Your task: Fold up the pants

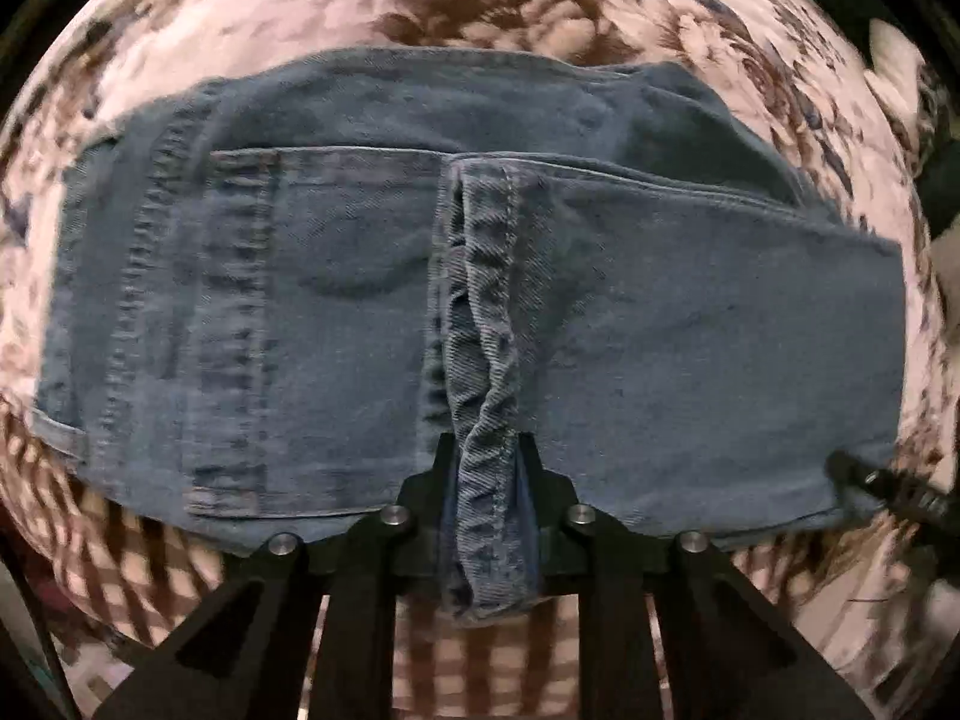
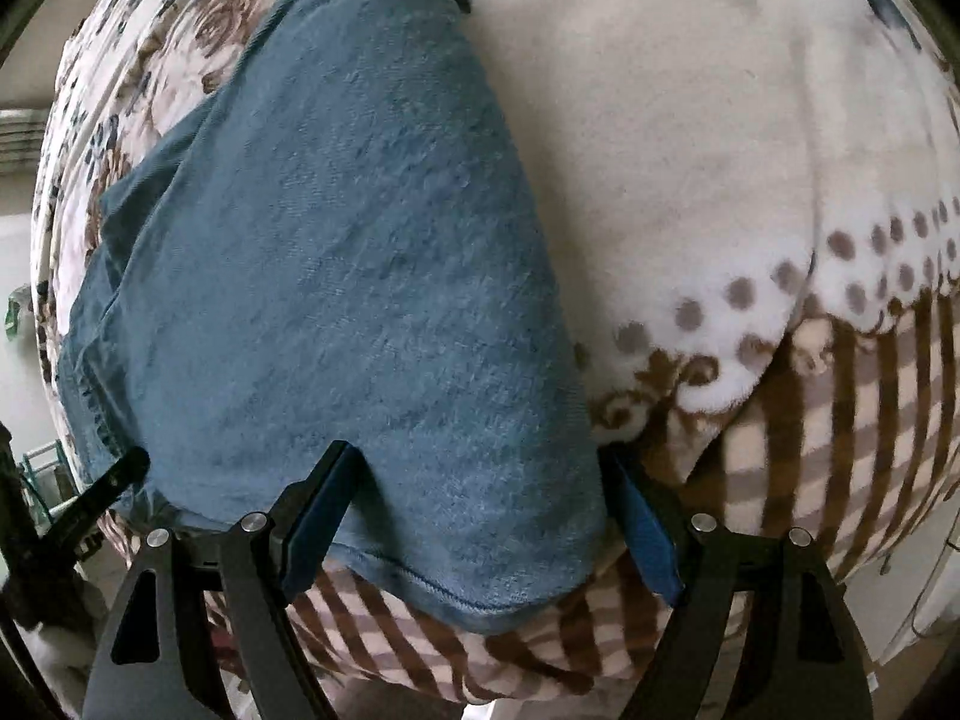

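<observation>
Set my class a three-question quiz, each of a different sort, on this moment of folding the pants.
1. True or false: the left gripper is shut on a bunched hem of the pants.
2. The right gripper is: A) open, its fingers on either side of the folded end; B) shut on the blanket; C) out of view.
3. Fill in: the pants lie on a floral ___.

Key: 1 true; 2 A; 3 blanket.

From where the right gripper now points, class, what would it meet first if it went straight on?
Most likely the folded end of the jeans: the right gripper stands open with that denim between its fingers, the patterned blanket underneath. How much gap remains is unclear.
</observation>
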Demonstrator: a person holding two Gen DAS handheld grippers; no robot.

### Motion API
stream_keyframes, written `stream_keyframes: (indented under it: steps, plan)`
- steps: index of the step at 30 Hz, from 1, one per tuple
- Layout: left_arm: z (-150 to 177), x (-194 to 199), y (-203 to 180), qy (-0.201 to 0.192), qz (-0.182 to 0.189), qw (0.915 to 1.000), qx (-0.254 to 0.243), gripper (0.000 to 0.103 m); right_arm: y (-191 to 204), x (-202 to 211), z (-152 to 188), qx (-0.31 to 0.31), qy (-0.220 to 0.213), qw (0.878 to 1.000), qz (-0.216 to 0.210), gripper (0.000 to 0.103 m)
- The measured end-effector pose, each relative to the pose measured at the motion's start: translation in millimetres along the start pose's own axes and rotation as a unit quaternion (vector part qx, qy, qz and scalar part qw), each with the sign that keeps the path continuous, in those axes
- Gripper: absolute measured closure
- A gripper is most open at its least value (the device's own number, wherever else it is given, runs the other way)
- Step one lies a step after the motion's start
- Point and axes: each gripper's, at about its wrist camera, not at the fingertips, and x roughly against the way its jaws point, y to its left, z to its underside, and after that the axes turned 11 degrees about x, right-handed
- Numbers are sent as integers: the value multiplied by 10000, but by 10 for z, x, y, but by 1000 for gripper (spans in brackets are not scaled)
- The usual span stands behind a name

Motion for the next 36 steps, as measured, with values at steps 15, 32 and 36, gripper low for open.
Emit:
stream_keyframes:
  steps: [15,32,36]
  plan:
    - [401,850,1397,-1006,978,9563,2565,0,861,448,-116,860,-524,9842,1453,18]
    - [380,222,2536,-1668,2252,8187,5012,61,1917,-180,-317,1460,-346,9815,1193,18]
    - [332,-55,2602,-1420,2273,8151,5135,39,2053,-316,-270,1539,-288,9807,1169,18]
